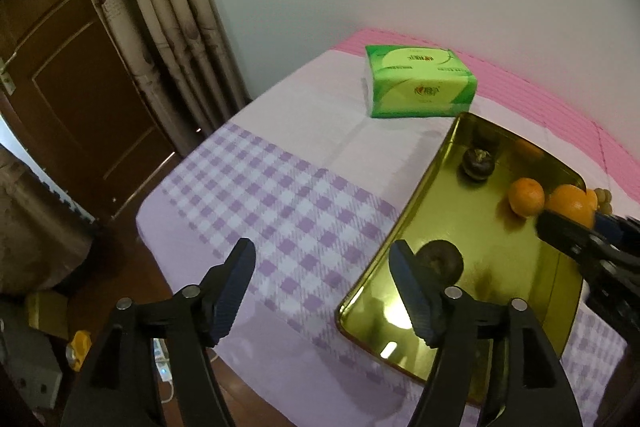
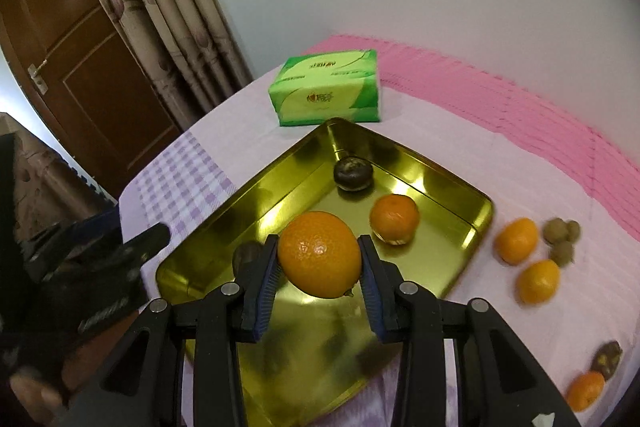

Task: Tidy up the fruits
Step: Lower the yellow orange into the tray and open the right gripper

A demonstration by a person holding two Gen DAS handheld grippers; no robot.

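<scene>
Sorting is sitting partway: the right gripper [image 2: 320,259] is clamping a large orange [image 2: 320,254] over the gold tray [image 2: 460,247] (already holding a tangerine [image 2: 395,219] and two dark fruits), the left gripper [image 1: 322,287] is gaping empty, and more fruit [image 2: 516,241] is waiting on the cloth.

A big orange [image 2: 320,254] hangs clamped over the gold tray [image 2: 460,235]. Inside the tray, a small orange [image 2: 394,219] and two dark round fruits [image 2: 353,174], mangosteens perhaps. Beside the tray on the bed lie two more oranges [image 2: 516,241] and a cluster of small brownish fruits [image 2: 562,237].
</scene>
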